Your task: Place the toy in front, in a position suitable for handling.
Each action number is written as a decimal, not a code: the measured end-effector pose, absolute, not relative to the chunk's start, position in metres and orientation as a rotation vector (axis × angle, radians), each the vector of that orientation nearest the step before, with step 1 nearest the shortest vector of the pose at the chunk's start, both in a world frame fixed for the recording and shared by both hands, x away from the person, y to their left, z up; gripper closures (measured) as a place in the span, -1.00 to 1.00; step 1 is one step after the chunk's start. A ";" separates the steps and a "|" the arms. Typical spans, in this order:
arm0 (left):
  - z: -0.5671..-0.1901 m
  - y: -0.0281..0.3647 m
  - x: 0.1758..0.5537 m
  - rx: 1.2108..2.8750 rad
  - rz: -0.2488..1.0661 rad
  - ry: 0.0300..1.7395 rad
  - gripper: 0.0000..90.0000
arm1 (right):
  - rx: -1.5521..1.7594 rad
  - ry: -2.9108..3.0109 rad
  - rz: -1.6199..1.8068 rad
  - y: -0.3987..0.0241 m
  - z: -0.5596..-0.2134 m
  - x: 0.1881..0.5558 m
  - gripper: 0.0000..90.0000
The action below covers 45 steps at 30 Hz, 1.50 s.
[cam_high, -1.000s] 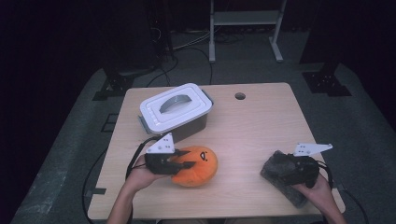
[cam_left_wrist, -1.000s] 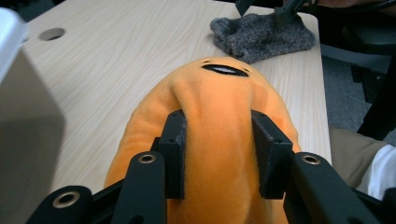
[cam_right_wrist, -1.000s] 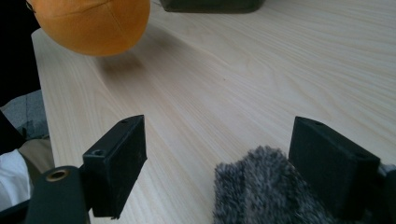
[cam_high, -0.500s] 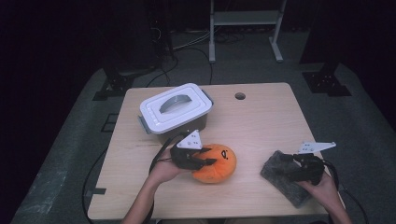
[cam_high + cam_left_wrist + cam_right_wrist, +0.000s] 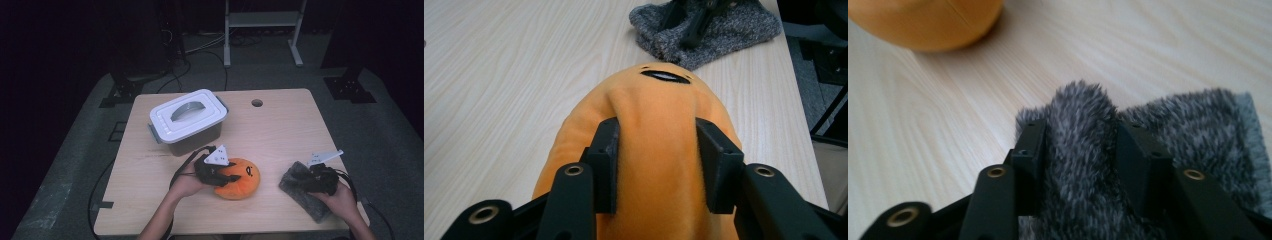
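Observation:
An orange plush toy (image 5: 245,181) with a stitched face lies on the wooden table (image 5: 280,130) near the front middle. My left gripper (image 5: 220,175) is on its left side. In the left gripper view the pads (image 5: 608,150) squeeze a ridge of the plush (image 5: 659,100); these jaws have just been opening a little, with the plush still pinched between them. A grey fuzzy cloth (image 5: 300,194) lies at the front right. My right gripper (image 5: 311,181) sits on the cloth, its jaws having just closed on a raised fold (image 5: 1080,115).
A white lidded box (image 5: 187,120) with a grey handle stands at the back left of the table. A round hole (image 5: 257,103) is near the far edge. The cloth lies close to the table's right front corner. Cables and a metal stand (image 5: 262,20) are on the floor behind.
My left gripper has carried the orange plush to the right across the table. The right gripper has sunk onto the grey cloth and gone from wide open to closed on a fold.

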<state>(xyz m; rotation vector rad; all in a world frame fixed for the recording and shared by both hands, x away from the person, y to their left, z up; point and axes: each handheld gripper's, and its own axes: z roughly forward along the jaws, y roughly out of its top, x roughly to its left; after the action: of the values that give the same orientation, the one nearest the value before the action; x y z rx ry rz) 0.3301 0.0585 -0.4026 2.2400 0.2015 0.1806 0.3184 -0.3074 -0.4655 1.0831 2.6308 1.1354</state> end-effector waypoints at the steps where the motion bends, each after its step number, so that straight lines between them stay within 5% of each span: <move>1: -0.403 0.059 0.329 2.245 0.178 0.201 0.21 | 1.091 2.630 1.133 -0.308 -0.469 0.318 0.29; 14: -0.391 0.077 0.322 2.221 0.190 0.203 -0.32 | 1.055 2.618 1.129 -0.305 -0.471 0.313 0.09; 21: -0.399 0.105 0.315 2.214 0.192 0.263 -0.64 | 1.015 2.655 1.037 -0.293 -0.468 0.310 -0.33; 24: -0.403 0.110 0.317 2.204 0.180 0.294 -0.74 | 1.035 2.652 1.002 -0.290 -0.466 0.310 -0.37; 32: -0.420 0.114 0.320 2.207 0.171 0.325 -0.77 | 1.057 2.633 1.004 -0.298 -0.462 0.311 -0.16; 39: -0.430 0.113 0.317 2.207 0.147 0.311 -0.22 | 1.009 2.613 0.960 -0.299 -0.465 0.307 0.47; 45: -0.432 0.112 0.316 2.203 0.129 0.320 -0.09 | 1.006 2.614 0.950 -0.298 -0.464 0.307 0.65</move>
<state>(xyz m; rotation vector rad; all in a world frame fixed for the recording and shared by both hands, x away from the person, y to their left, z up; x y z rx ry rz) 0.3156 0.1119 -0.4323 2.2025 0.3200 0.1290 0.3068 -0.2980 -0.4645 1.0056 2.6140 0.9502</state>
